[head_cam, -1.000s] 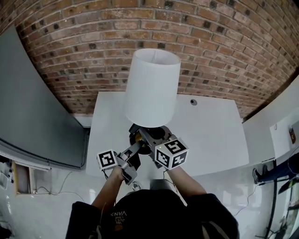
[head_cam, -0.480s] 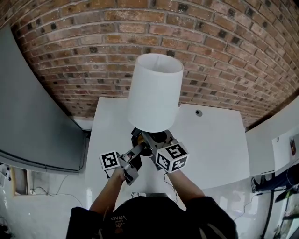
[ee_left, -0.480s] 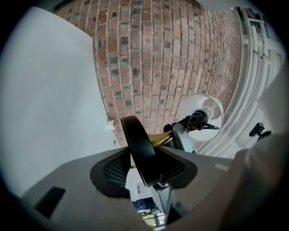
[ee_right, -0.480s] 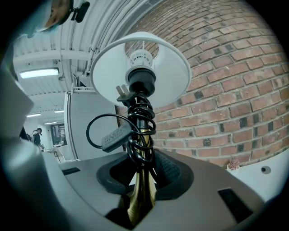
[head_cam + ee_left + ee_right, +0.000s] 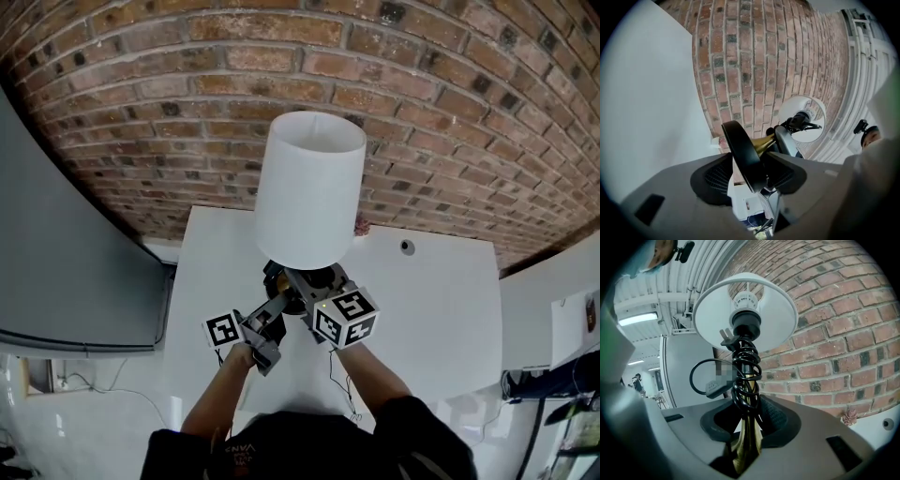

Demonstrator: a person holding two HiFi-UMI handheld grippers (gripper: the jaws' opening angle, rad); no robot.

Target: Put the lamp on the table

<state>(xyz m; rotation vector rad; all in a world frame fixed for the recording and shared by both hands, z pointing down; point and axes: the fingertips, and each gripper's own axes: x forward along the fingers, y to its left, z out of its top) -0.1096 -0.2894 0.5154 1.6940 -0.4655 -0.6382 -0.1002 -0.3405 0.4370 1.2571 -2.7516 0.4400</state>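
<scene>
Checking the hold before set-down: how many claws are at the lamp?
2. The left claw straddles the lamp's black base, its jaws opening; the right claw is shut on the brass stem. None hidden.

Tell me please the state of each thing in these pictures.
Lamp: upright over the table; touching it or not, I cannot tell.
Cord: wound round the stem, plug sticking out.
Left gripper: jaws opening, black base between them.
Right gripper: jaws shut on the stem.
</scene>
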